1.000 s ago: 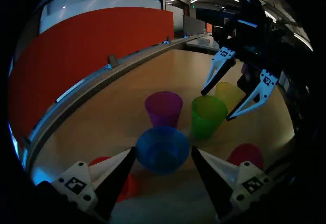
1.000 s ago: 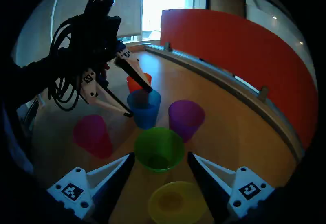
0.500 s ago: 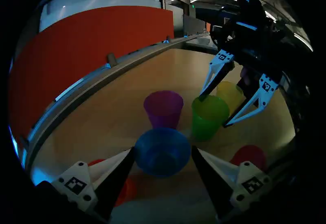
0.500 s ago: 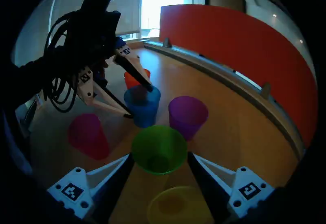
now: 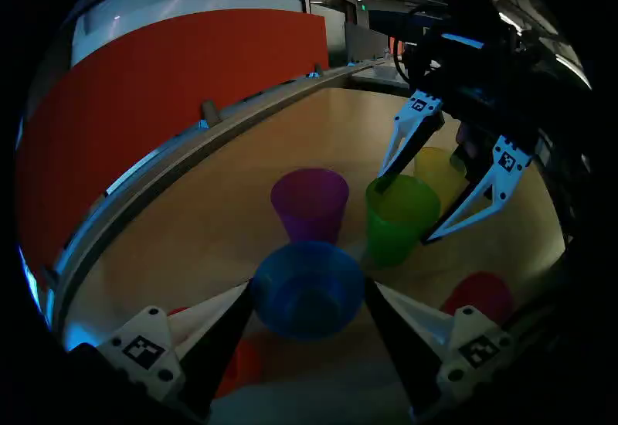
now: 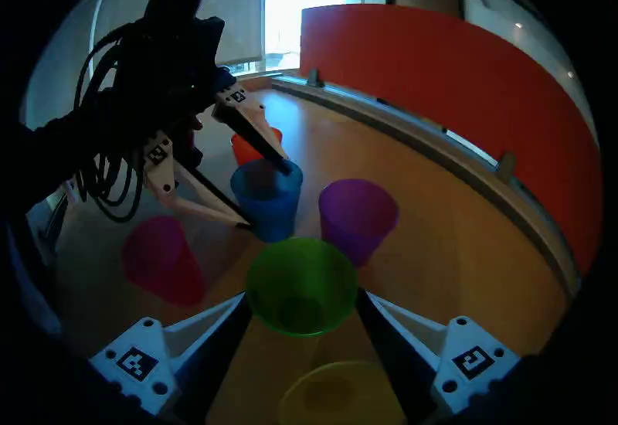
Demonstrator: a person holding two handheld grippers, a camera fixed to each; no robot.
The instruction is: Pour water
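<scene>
A blue cup stands upright on the wooden table, between the fingers of my left gripper, which is open with its tips level with the rim. Beyond it stand a purple cup and a green cup. My right gripper straddles the green cup, open. In the right gripper view the green cup sits between the right gripper fingers, and the left gripper spans the blue cup. The purple cup is to the right.
A yellow cup stands behind the green one, a pink cup at the right, an orange cup behind the blue. A metal rail and a red partition border the table's far side. A person's arm holds the left gripper.
Both grippers have slid forward around their cups. The blue cup now spans the gap between the left fingers, and the green cup sits deeper between the right fingers. No cup has moved.
</scene>
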